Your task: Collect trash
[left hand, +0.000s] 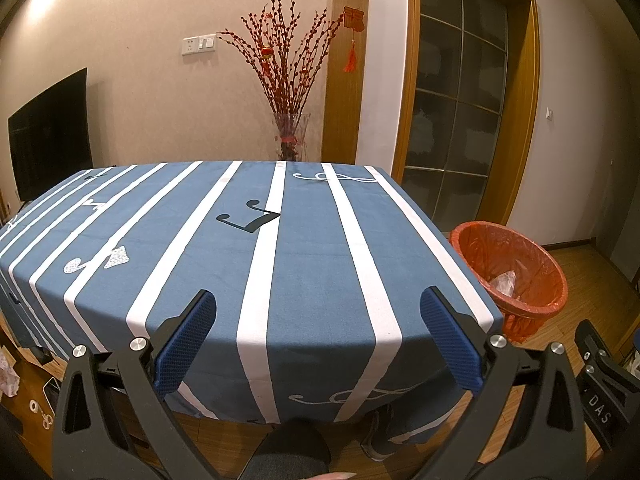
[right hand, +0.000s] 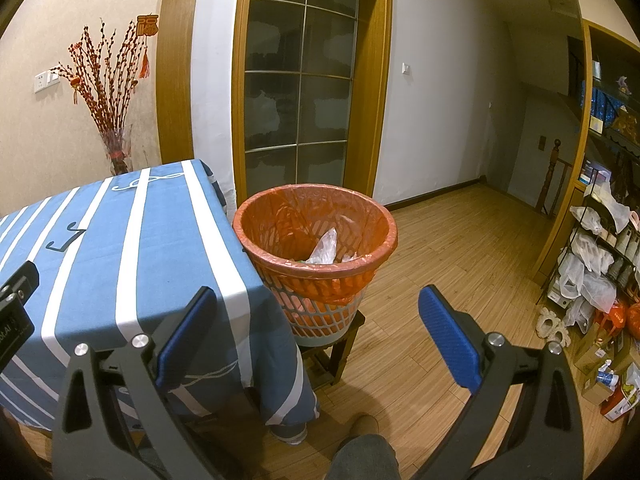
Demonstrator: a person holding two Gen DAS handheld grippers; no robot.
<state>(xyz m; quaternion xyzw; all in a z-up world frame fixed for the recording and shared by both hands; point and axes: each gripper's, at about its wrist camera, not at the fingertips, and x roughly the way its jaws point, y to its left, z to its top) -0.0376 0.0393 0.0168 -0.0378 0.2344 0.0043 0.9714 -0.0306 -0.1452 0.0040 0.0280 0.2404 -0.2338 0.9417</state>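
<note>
Here, both hand-held grippers are empty, jaws spread wide. The left gripper [left hand: 318, 336] hovers over the near edge of the table [left hand: 312, 256], whose blue-and-white striped cloth with music-note prints carries no loose trash that I can see. The right gripper [right hand: 318, 336] points off the table's right corner, toward the wastebasket [right hand: 316, 236].

The wastebasket, lined with an orange bag, stands on a low wooden stool [right hand: 332, 354] just beside the table's right side, rim about level with the tabletop. Inside it lies crumpled clear plastic [right hand: 326, 250]; something green shows beneath, too small to name.

Judgement: the collecting looks largely done, unless trash lies outside both views. The basket lies ahead and slightly left of the right gripper, so that hand is the nearer; from the left gripper it sits well off to the right, past the table's edge. Cluttered shelves [right hand: 600, 248] stand far right of the basket.
</note>
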